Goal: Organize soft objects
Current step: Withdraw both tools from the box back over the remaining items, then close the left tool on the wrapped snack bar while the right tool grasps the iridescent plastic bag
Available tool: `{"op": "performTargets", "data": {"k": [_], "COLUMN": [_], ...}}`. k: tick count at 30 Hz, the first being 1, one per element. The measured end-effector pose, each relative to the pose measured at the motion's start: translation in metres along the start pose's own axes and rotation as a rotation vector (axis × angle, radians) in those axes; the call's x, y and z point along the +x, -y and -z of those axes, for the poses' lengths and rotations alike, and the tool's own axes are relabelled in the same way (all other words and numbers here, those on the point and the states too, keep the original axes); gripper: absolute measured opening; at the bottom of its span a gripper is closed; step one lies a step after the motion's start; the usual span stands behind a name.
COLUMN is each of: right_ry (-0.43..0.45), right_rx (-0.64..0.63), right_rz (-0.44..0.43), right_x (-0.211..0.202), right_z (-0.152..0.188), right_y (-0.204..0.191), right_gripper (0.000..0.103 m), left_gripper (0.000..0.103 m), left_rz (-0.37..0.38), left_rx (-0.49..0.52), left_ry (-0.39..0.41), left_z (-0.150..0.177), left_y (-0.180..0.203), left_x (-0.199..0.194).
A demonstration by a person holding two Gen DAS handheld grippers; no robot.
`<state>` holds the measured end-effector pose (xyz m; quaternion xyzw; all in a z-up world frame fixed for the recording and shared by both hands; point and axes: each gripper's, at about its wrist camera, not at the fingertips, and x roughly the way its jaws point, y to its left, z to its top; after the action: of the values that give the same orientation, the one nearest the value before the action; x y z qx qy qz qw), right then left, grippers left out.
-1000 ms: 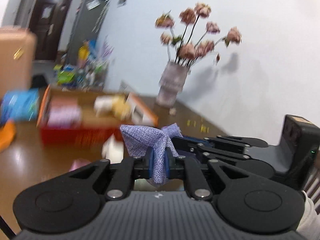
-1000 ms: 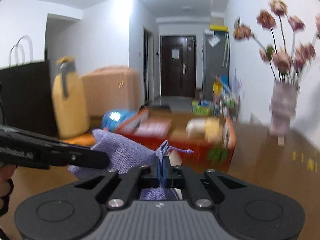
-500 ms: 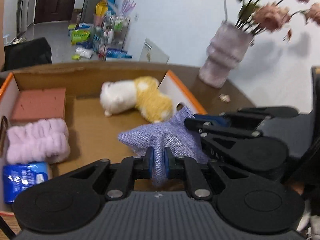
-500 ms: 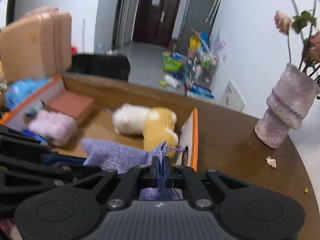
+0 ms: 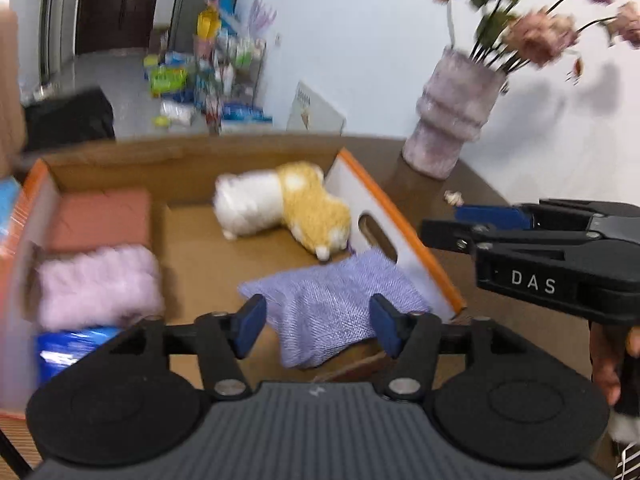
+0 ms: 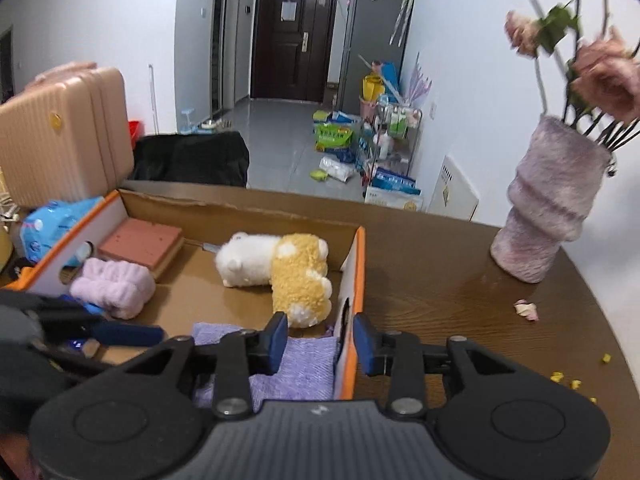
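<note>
1. Jaws of left gripper (image 5: pixel 318 326) have just been opening; they stand apart, nothing pinched.
2. Right gripper (image 6: pixel 320 344) likewise just been opening, jaws parted, straddling the box wall (image 6: pixel 352 320).
3. Purple woven pouch (image 5: pixel 332 304) lies released inside cardboard box (image 5: pixel 192 160), at its near right corner, beyond and below both jaw pairs.
4. Plush toy (image 6: pixel 280 268) just behind pouch.

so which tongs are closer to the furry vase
Right. The right tongs straddle the box's orange edge on the side facing the furry vase; the left tongs hang over the purple cloth inside the box.
</note>
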<state>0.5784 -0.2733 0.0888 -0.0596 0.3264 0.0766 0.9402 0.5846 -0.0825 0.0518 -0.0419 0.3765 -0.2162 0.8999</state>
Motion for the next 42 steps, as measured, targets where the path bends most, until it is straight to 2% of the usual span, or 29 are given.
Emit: {"op": "performTargets", "data": {"k": [6,9,13,15,17,19,20,22,24,27,30,33,36,38,42], "right_ry": [0.057,0.073,0.097,0.126,0.162,0.215,0.251,0.303,0.346,0.358,0.304,0.231,0.229,0.232,0.242], "right_rx": [0.006,-0.001,0.016,0.027,0.037,0.029,0.025,-0.004,-0.008,0.019,0.053,0.124,0.113,0.099,0.128], "right_rz": [-0.028,-0.039,-0.052,-0.065,-0.085,-0.108,-0.095,-0.053,-0.062,-0.105,-0.095,-0.136,-0.113,-0.064,-0.09], "right_x": [-0.07,-0.093,-0.11,-0.126,-0.144,-0.165,-0.176,-0.197,-0.217,-0.244,-0.264,-0.27,-0.267,-0.266,-0.264], "right_z": [0.005,0.01,0.02,0.037,0.061,0.096,0.117,0.16,0.2,0.254,0.292,0.308,0.314,0.317,0.313], "right_y": [0.002,-0.007,-0.022,-0.031,-0.038,-0.046,-0.052,-0.065,-0.079,-0.095,-0.103,-0.099,-0.098,-0.096,-0.088], "right_gripper": [0.043,0.052,0.052,0.052,0.053,0.059,0.064,0.066,0.069,0.073,0.074,0.074,0.073,0.072,0.072], "left_gripper": [0.068,0.069,0.076,0.08,0.084,0.088,0.091,0.097,0.1,0.103,0.103,0.103,0.103,0.103,0.103], "left_rz": [-0.126,-0.205,-0.278,-0.319,-0.361,-0.394,-0.396,-0.415,-0.432,-0.444,-0.46,-0.448,-0.464,-0.459,-0.428], "left_rx": [0.066,0.081,0.054,0.058,0.089,0.14,0.176,0.204,0.196,0.153,0.119,0.122,0.121,0.099,0.088], "left_ry": [0.123,0.154,0.205,0.227,0.225,0.25,0.278,0.332,0.374,0.409,0.355,0.295,0.304,0.3,0.314], "left_z": [0.008,0.018,0.033,0.052,0.08,0.122,0.147,0.191,0.23,0.28,0.311,0.323,0.321,0.315,0.311], "left_y": [-0.005,-0.006,-0.006,-0.004,0.003,0.014,0.021,0.033,0.045,0.059,0.065,0.065,0.064,0.062,0.058], "left_x": [-0.102,-0.135,-0.163,-0.173,-0.183,-0.2,-0.209,-0.227,-0.245,-0.27,-0.284,-0.29,-0.289,-0.286,-0.283]}}
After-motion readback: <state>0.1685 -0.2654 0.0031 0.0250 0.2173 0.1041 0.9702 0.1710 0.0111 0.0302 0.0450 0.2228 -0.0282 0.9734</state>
